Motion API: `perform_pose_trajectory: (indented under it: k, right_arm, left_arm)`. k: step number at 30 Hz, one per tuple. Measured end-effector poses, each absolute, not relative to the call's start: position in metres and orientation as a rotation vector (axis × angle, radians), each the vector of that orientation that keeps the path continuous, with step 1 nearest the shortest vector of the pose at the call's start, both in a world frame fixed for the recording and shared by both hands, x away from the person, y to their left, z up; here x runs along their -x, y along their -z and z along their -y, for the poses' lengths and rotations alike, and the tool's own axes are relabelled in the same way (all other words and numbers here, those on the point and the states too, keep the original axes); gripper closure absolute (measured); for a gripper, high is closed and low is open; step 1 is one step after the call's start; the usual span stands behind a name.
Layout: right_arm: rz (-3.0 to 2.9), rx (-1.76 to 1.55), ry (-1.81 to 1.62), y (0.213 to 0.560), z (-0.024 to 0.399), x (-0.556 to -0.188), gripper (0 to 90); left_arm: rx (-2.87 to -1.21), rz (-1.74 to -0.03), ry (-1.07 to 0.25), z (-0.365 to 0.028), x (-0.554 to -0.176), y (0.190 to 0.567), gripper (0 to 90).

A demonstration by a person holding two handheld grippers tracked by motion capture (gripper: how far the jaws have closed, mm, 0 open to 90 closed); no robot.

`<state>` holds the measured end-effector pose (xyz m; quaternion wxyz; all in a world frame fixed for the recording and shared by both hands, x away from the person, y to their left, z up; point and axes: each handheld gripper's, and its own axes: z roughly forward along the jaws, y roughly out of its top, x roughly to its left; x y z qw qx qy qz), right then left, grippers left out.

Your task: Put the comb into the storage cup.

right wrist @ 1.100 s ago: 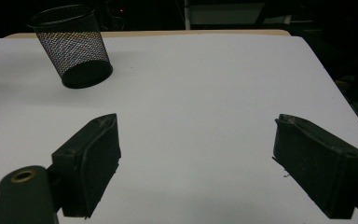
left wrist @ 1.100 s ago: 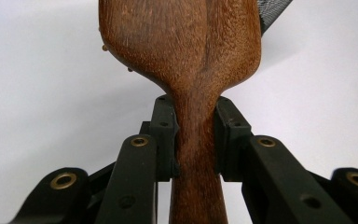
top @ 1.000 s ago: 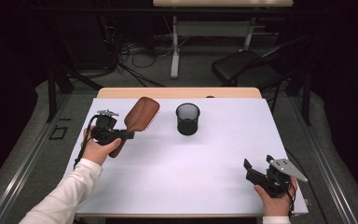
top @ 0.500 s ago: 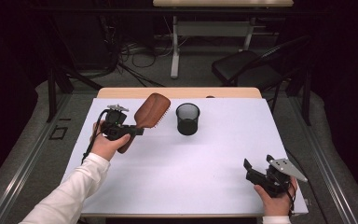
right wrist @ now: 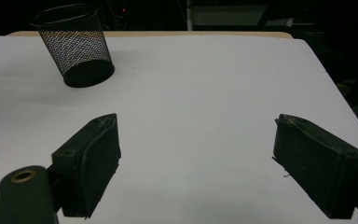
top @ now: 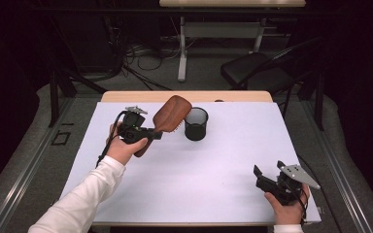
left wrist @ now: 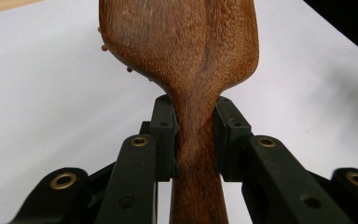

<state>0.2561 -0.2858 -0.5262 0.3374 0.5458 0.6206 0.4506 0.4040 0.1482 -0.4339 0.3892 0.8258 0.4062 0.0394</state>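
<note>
Since the earlier frames the left gripper (top: pixel 148 135) has carried the wooden hairbrush (top: pixel 167 119) across the white table (top: pixel 223 165) toward the black mesh cup (top: pixel 196 124), and the brush head, which stood well short of the cup, now reaches just beside its rim. The right gripper (top: pixel 267 180) has kept its place, well apart from the cup, at the table's near edge on the right.

The left gripper is clamped on the brush: in the left gripper view its two black jaws press on either side of the narrow neck of the handle, where the handle widens into the head (left wrist: pixel 182 46). The head extends beyond the jaw tips, away from the hand, and the rest of the handle runs back between the jaws toward the hand.

The brush is held off the table, just left of the cup. Its long axis runs on a slant from the hand up toward the cup, head end leading. The smooth wooden back faces up, and a few bristle tips (left wrist: pixel 103 46) show along one edge of the head.

The right gripper stands with its jaws wide apart and nothing between them, pointing across the bare table toward the cup (right wrist: pixel 74 44).
</note>
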Motion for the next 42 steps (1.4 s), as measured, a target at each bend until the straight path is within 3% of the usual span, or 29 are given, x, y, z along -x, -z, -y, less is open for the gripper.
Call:
perform_pose_trajectory:
  k: [25,42]
  right_arm:
    - [-1.683,-1.407,-1.174,0.522,0.281,-0.262,13.8]
    - [-1.862,-1.329,-1.137,0.508,0.261,-0.281,13.8]
  left_arm:
    - [-2.114,-0.915,-0.046,-0.107,-0.403,0.433,72.7]
    - [-2.119,-0.895,-0.044,-0.104,-0.402,0.43,72.7]
